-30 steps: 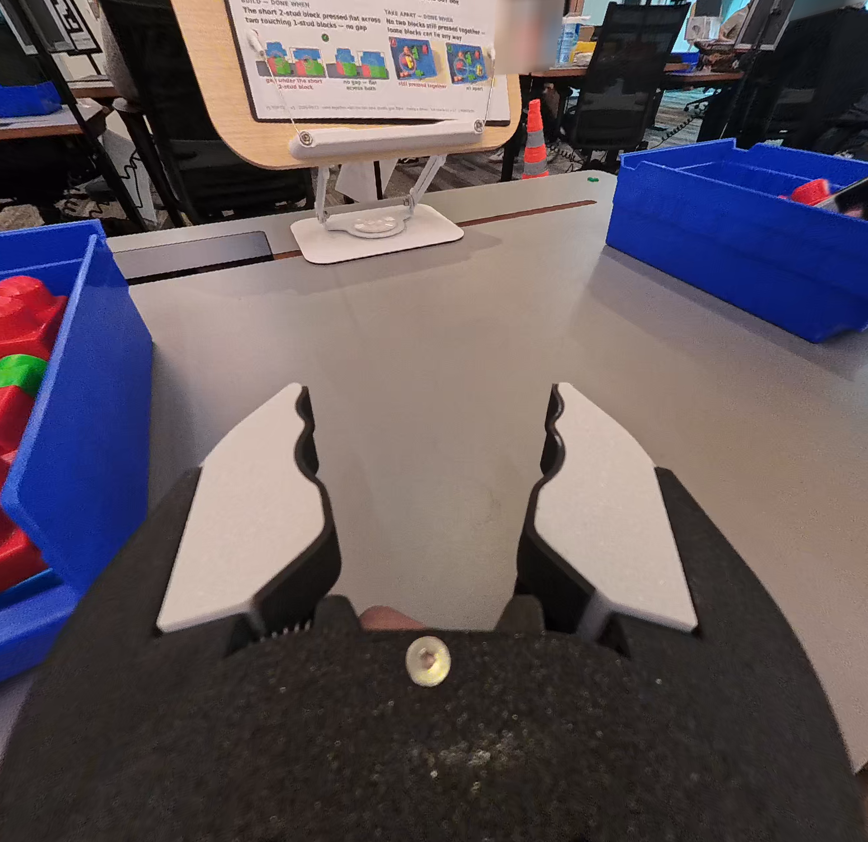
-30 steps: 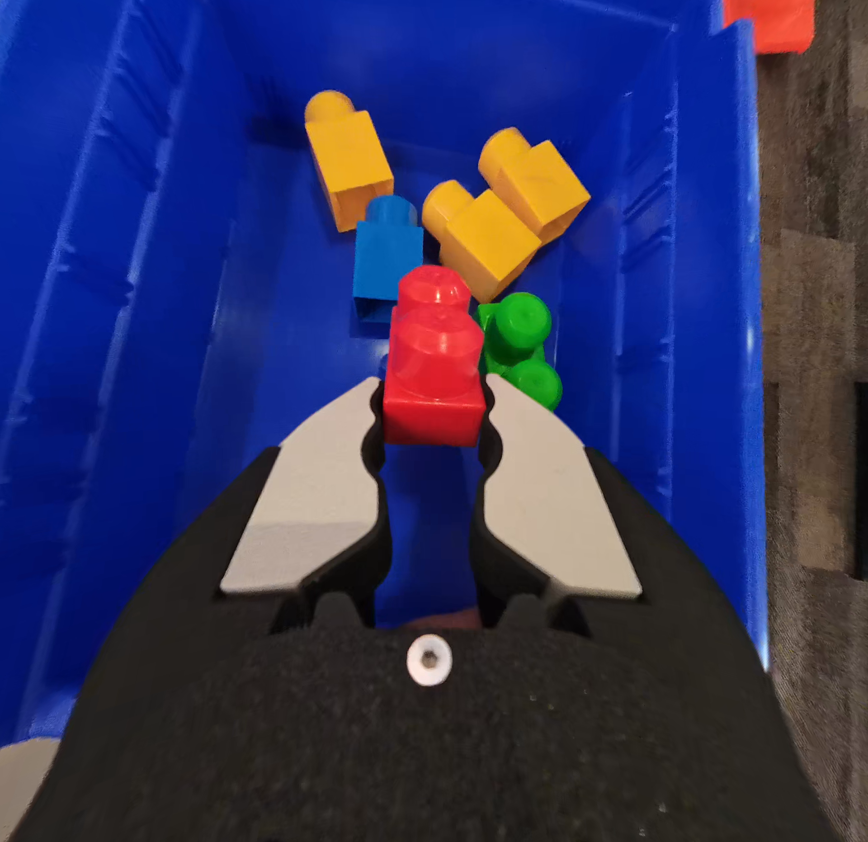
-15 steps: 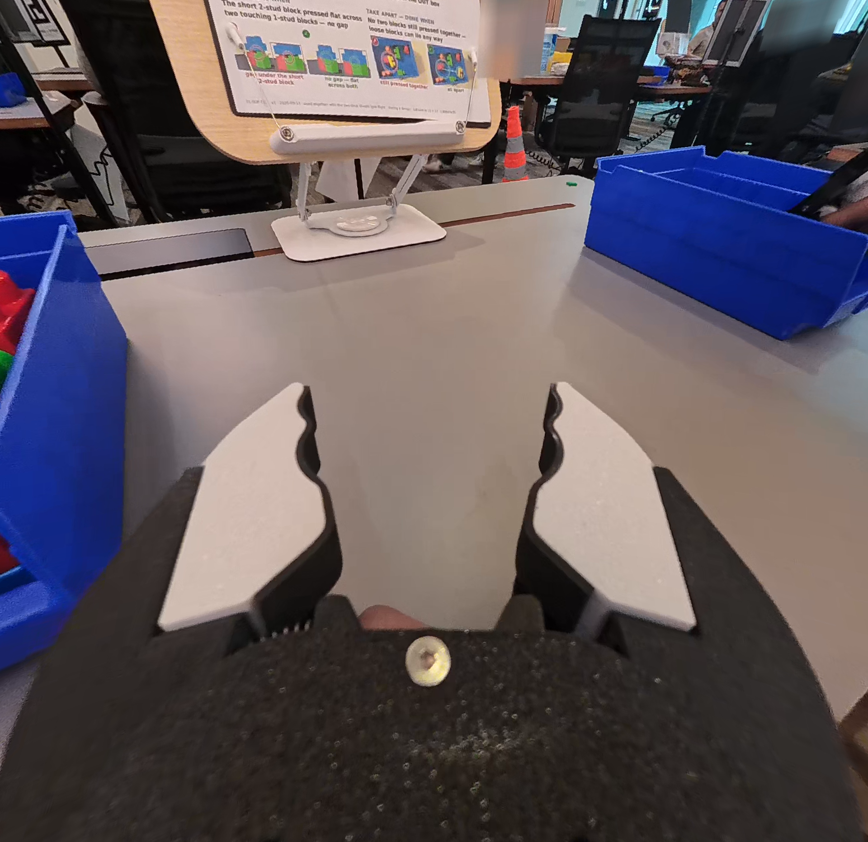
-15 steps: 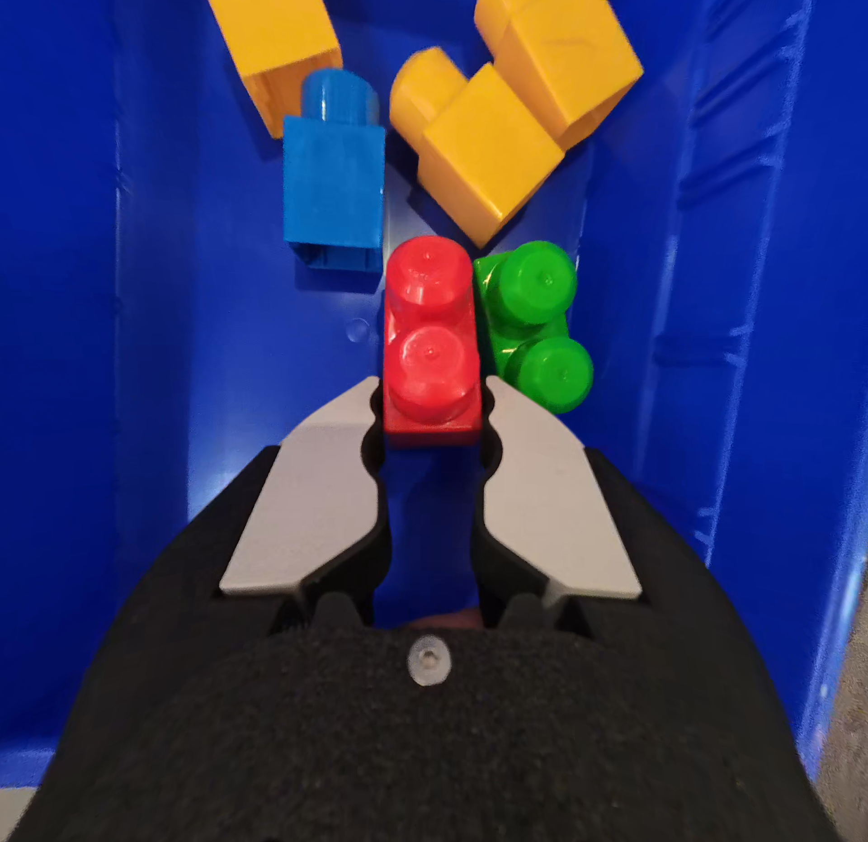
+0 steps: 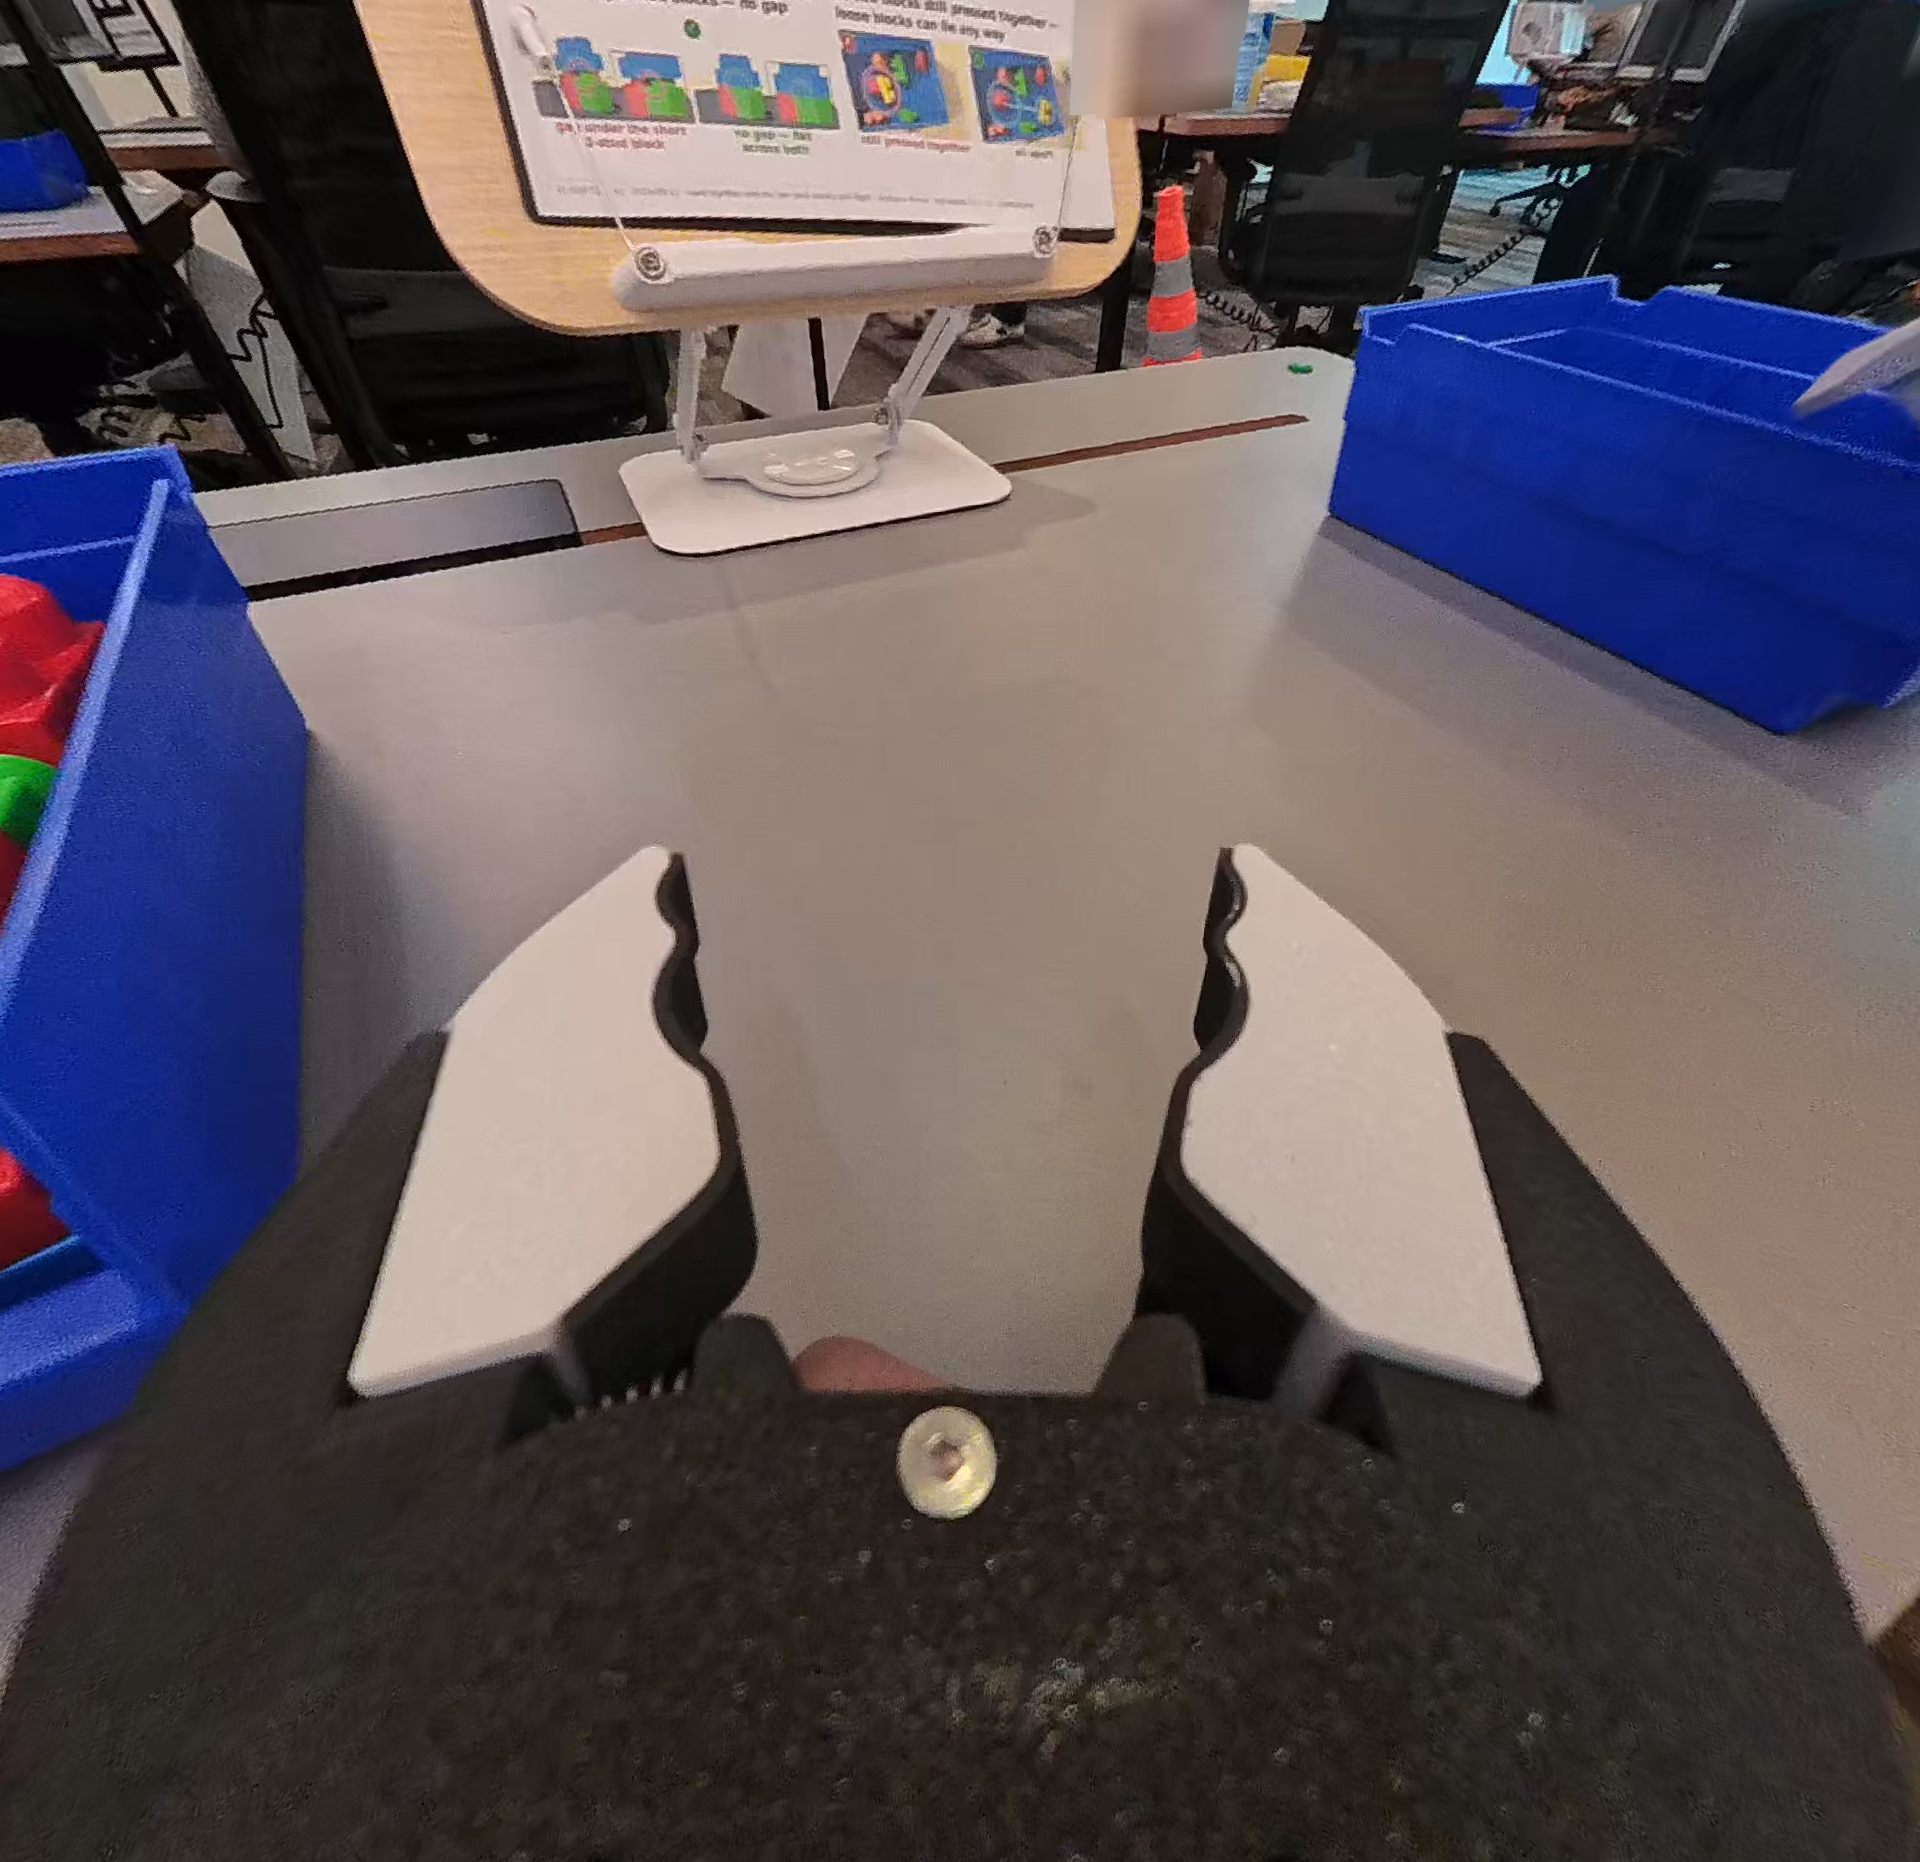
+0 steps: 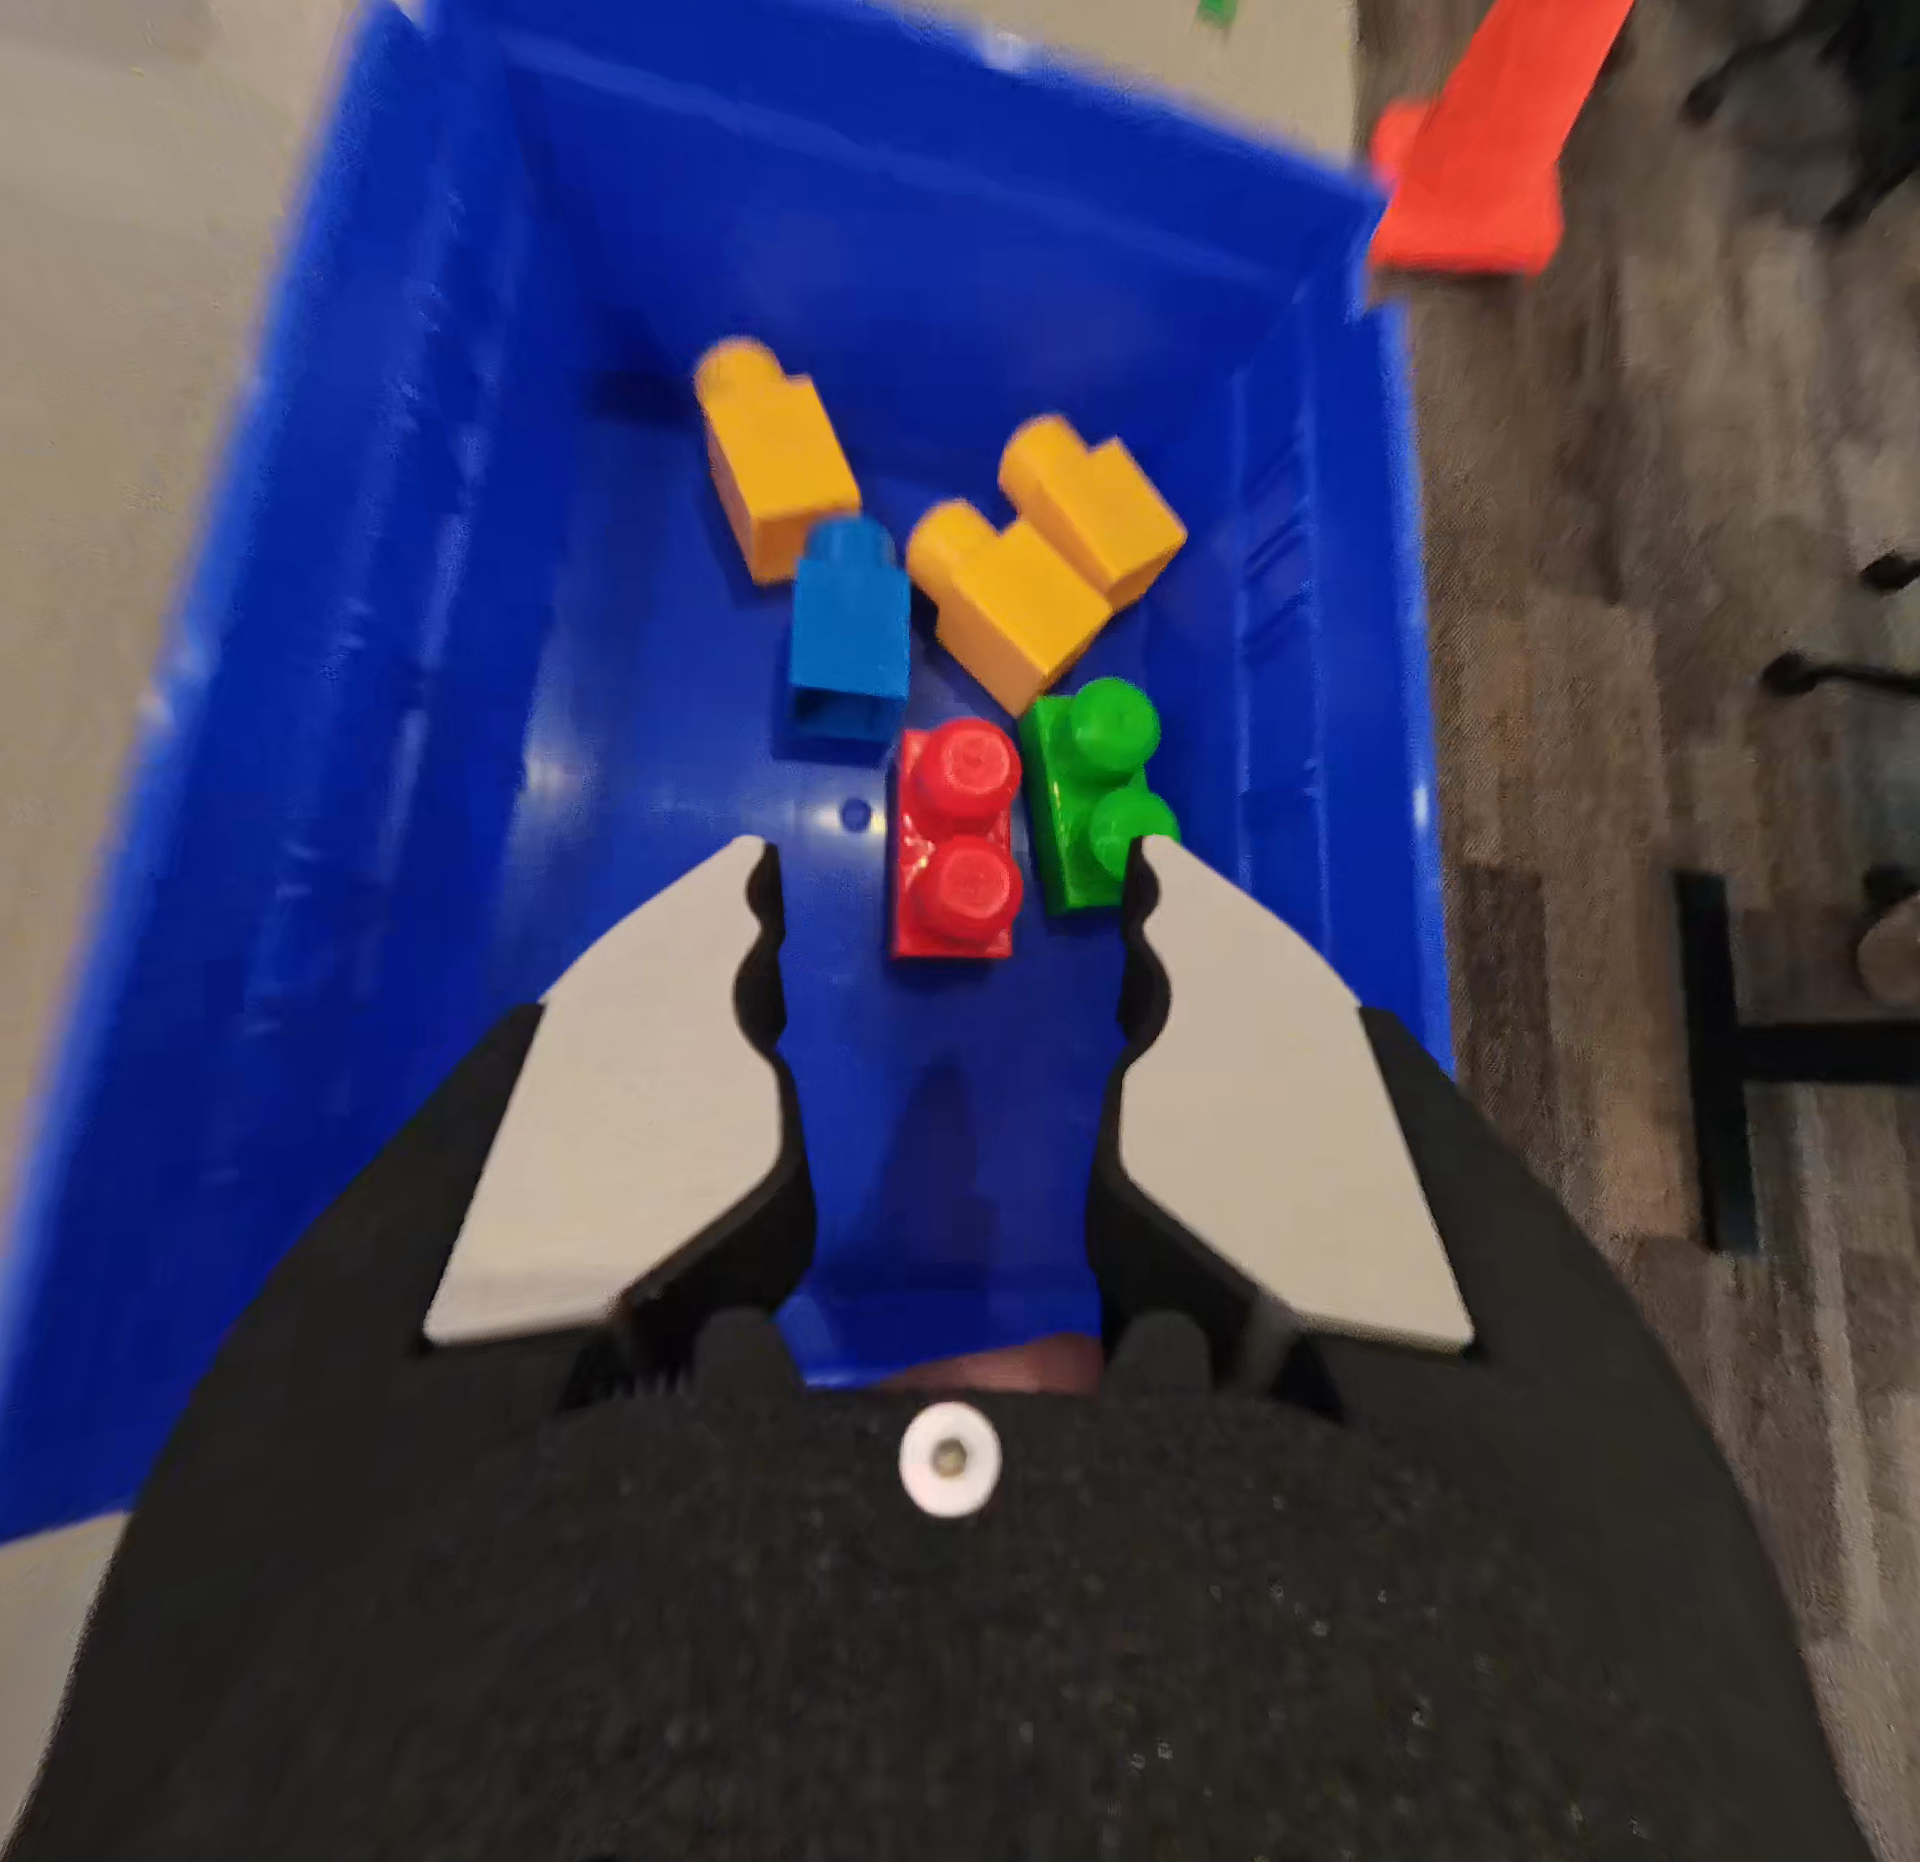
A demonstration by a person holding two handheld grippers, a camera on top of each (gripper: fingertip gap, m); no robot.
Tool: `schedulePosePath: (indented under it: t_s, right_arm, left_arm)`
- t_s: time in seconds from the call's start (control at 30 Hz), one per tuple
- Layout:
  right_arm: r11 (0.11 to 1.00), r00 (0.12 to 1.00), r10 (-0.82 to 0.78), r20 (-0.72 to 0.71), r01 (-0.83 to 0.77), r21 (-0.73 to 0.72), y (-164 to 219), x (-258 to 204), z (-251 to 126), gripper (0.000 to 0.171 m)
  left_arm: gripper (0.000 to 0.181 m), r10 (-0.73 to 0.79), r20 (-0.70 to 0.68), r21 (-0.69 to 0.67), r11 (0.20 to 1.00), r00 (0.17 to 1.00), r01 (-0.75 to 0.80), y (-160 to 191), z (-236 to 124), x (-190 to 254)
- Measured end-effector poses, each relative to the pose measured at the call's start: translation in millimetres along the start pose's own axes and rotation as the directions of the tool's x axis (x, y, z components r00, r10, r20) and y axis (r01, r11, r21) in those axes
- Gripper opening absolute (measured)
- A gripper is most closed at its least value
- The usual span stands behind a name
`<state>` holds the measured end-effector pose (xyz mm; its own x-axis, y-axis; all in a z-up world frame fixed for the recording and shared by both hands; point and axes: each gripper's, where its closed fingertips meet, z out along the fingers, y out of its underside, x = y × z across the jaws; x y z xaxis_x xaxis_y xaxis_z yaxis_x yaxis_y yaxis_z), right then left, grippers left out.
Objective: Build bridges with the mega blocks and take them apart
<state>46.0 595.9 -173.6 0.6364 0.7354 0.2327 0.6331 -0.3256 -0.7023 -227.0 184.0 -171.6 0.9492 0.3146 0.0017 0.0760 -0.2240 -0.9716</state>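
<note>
Right hand-held gripper (image 6: 951, 856) hangs open over red two-stud plastic block (image 6: 956, 838) at frame centre, lying loose in blue plastic bin (image 6: 343, 607), sorted as dismantled; left hand-held gripper (image 5: 951, 862) open, empty

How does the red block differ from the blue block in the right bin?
The red block has two studs; the blue block has one. The red block sits upright, studs up; the blue block lies on its side, its hollow base showing. Both are loose on the bin floor.
</note>
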Motion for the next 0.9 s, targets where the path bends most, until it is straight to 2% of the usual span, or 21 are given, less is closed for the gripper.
schedulePosePath:
  t_s: [0.17,0.23,0.33,0.57,0.9]
  right_arm:
    - [0.943,0.999,-0.036,-0.037,0.046,0.33,-41.4,-53.2,-79.5,0.074]
    - [0.896,0.999,-0.044,-0.015,0.046,0.441,-46.9,-86.4,-107.3,0.074]
    - [0.851,0.998,-0.037,0.05,0.005,0.525,-38.2,-135.3,-129.3,0.078]
    - [0.797,0.994,-0.024,0.111,-0.048,0.601,1.2,-210.2,-127.6,0.087]
    - [0.817,0.985,-0.014,0.175,-0.089,0.569,17.8,-226.0,-121.6,0.087]
  left_arm:
    - [0.094,-0.002,0.047,-0.011,1.0,0.999,0.002,-5.2,0.5,-11.9]
    - [0.094,-0.005,0.068,-0.007,1.0,0.998,0.006,-7.7,-1.1,-15.0]
    - [0.094,-0.014,0.104,-0.011,1.0,0.995,0.015,-8.1,-4.1,-18.2]
    - [0.094,-0.047,0.145,-0.011,0.999,0.988,0.049,-2.7,-8.9,-16.1]
    - [0.093,-0.094,0.175,-0.017,0.995,0.98,0.098,8.1,-13.1,-13.7]
